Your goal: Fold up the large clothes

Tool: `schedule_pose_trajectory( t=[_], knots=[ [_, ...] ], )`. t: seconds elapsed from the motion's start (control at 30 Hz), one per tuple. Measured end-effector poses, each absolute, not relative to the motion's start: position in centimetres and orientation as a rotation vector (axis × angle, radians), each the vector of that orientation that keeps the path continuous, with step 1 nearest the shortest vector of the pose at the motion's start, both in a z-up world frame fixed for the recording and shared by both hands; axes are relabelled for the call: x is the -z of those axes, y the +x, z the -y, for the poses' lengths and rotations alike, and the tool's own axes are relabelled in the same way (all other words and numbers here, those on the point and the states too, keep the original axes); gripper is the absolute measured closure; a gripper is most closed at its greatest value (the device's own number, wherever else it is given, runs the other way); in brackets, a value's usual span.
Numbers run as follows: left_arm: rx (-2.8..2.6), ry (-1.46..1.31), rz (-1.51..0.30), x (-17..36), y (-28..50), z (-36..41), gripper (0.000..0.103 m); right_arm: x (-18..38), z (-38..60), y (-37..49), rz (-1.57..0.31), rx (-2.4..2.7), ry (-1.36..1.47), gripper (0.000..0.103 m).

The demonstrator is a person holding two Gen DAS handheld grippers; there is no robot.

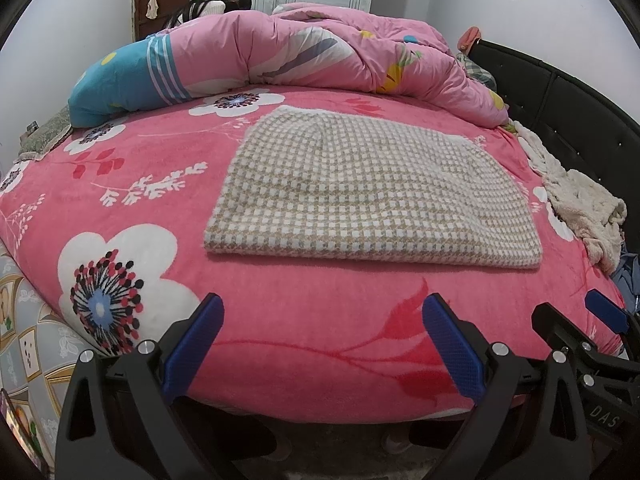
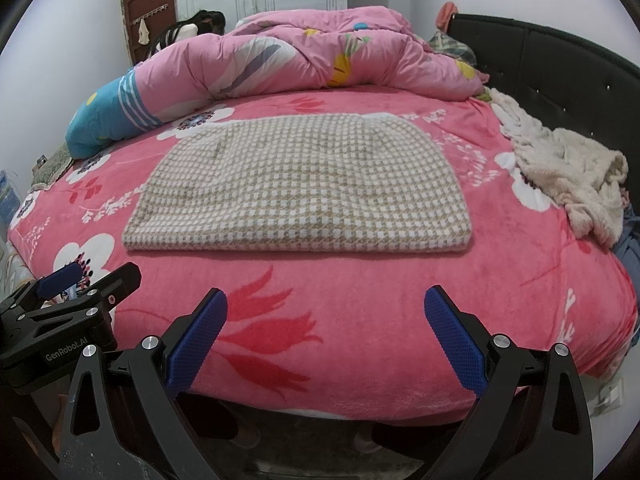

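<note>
You've got a pink floral bedspread (image 1: 280, 320) under everything — a bunched pink quilt (image 1: 320, 52) (one end blue) lies across its far side. A cream fleece heap (image 2: 568, 176) slumps beside the black headboard (image 2: 560, 64).

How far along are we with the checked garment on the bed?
Done: the checked garment lies folded into a flat, layered rectangle on the pink bedspread. In hand: nothing; the left gripper and right gripper are open, short of it. Left: possibly one more fold, and the unfolded cream fleece nearby.
</note>
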State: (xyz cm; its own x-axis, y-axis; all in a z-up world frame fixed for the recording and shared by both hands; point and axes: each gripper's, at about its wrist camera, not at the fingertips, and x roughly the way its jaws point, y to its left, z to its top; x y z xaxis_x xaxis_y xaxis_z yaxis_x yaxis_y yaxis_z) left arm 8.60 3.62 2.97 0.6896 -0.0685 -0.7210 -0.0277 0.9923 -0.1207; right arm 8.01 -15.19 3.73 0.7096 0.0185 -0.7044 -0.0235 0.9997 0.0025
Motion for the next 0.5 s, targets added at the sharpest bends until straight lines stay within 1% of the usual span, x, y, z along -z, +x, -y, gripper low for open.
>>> schedule_pose_trajectory(
  t=[0.5],
  knots=[
    [0.025,-0.126,-0.81,-2.93,8.65,-3.6,0.005,-3.69,15.33,7.97,-0.781,-0.023,-0.003,0.008]
  ],
)
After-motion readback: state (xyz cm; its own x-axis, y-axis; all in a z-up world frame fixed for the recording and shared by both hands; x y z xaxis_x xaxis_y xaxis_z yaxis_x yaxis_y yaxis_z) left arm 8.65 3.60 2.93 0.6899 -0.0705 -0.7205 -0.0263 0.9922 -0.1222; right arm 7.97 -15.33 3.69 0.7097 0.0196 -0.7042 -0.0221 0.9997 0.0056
